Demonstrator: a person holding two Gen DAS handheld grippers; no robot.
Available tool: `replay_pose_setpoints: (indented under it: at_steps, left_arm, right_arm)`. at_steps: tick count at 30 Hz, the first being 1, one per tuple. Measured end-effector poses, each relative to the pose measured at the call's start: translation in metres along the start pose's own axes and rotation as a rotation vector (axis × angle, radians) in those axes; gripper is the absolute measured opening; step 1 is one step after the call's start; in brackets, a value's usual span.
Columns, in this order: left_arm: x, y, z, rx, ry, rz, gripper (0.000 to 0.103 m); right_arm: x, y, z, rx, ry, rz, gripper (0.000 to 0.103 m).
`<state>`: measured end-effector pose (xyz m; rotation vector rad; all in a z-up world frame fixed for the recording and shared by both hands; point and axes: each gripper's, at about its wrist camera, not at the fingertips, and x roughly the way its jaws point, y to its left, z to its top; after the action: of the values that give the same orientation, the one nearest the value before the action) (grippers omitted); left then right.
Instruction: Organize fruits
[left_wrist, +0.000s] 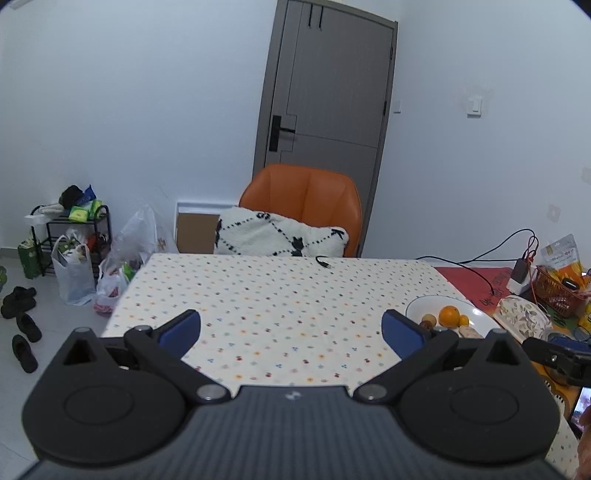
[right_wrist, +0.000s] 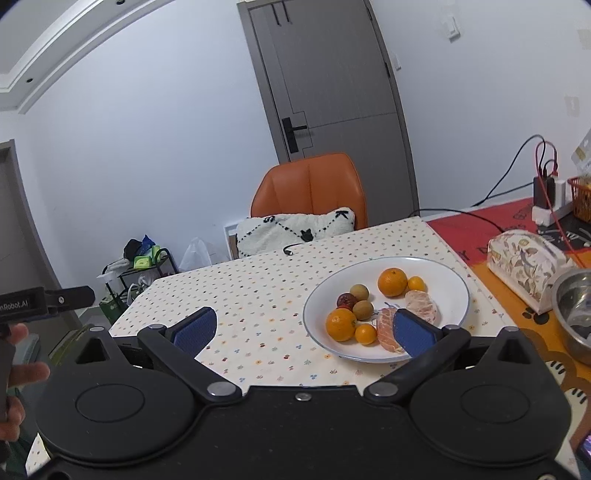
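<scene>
A white plate (right_wrist: 436, 269) sits on the dotted tablecloth (right_wrist: 258, 295) at the right. It holds two oranges (right_wrist: 392, 282), two small kumquats (right_wrist: 416, 284), two brown-green round fruits (right_wrist: 359, 292), a dark red fruit (right_wrist: 345, 300) and two peeled orange pieces (right_wrist: 422, 305). My right gripper (right_wrist: 302, 328) is open and empty, held above the table, its right fingertip in front of the plate's near side. My left gripper (left_wrist: 291, 332) is open and empty over the cloth, left of the plate (left_wrist: 421, 304).
An orange chair (left_wrist: 306, 199) with a white cushion (left_wrist: 280, 236) stands behind the table. A cable end (left_wrist: 323, 262) lies at the far edge. A patterned tissue box (right_wrist: 524, 266), a steel bowl (right_wrist: 576, 310) and a charger (right_wrist: 546, 195) sit to the right.
</scene>
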<state>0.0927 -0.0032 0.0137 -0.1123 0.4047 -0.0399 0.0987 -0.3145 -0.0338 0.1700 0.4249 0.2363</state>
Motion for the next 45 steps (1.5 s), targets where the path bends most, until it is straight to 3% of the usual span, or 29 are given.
replay_pose_setpoints:
  at_steps: [8, 12, 20, 36, 45]
  left_arm:
    - [-0.037, 0.004, -0.006, 0.014, -0.051, 0.02, 0.103]
    - [-0.051, 0.003, -0.013, 0.046, -0.072, 0.077, 0.103]
    - [-0.067, 0.013, -0.024, 0.007, -0.066, 0.089, 0.103]
    - [-0.075, 0.004, -0.054, 0.112, 0.004, 0.07, 0.103]
    - [-0.076, 0.002, -0.056, 0.111, 0.004, 0.075, 0.103]
  right_arm:
    - [-0.026, 0.007, -0.001, 0.01, -0.017, -0.03, 0.103]
    - [-0.039, 0.01, -0.007, 0.005, -0.036, -0.065, 0.103]
    - [-0.058, 0.008, -0.026, 0.002, -0.018, -0.049, 0.103]
    - [-0.07, 0.038, -0.033, -0.107, -0.012, -0.014, 0.103]
    - [-0.07, 0.044, -0.035, -0.115, -0.004, 0.002, 0.103]
